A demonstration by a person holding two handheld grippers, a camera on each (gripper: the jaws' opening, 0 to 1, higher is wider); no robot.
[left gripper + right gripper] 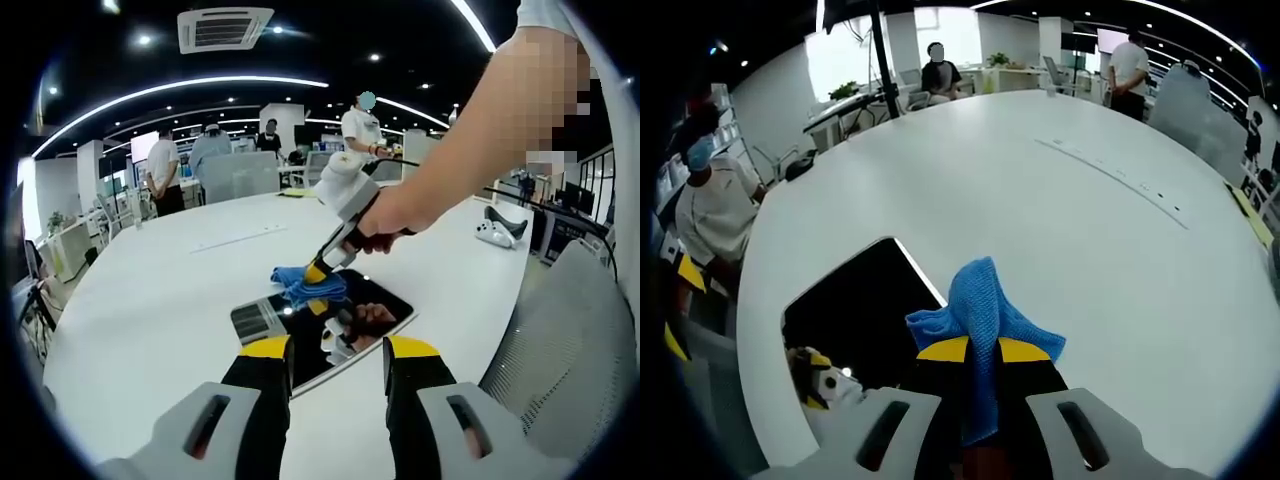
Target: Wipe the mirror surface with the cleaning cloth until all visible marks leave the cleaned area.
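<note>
White table (150, 300): broad, rounded top spreading across the middle of the left gripper view; in the right gripper view (1090, 230) it runs from lower left up to the upper right.
People: several stand at the far edge of the table along the top of both views; one sits at the left edge of the right gripper view.
Left gripper (337, 362): rises from the bottom centre of the left gripper view, yellow-tipped jaws spread apart with nothing between them, hovering over the near edge of the mirror.
Mirror (385, 300): dark rectangle lying flat on the table, centre of the left gripper view just above the left jaws; in the right gripper view (855, 310) it sits lower left, its surface reflecting black.
Cloth (300, 285): blue, bunched, resting at the mirror's far edge in the centre of the left gripper view; in the right gripper view (980, 310) it sits low centre, beside the mirror's right edge.
Right gripper (982, 352): bottom centre of the right gripper view, jaws closed tight on the cloth; in the left gripper view (322, 275) it reaches down from the upper right.
Hand (385, 215): right of centre in the left gripper view, wrapped around the right gripper's handle.
Chair (560, 340): grey mesh back, lower right of the left gripper view.
</note>
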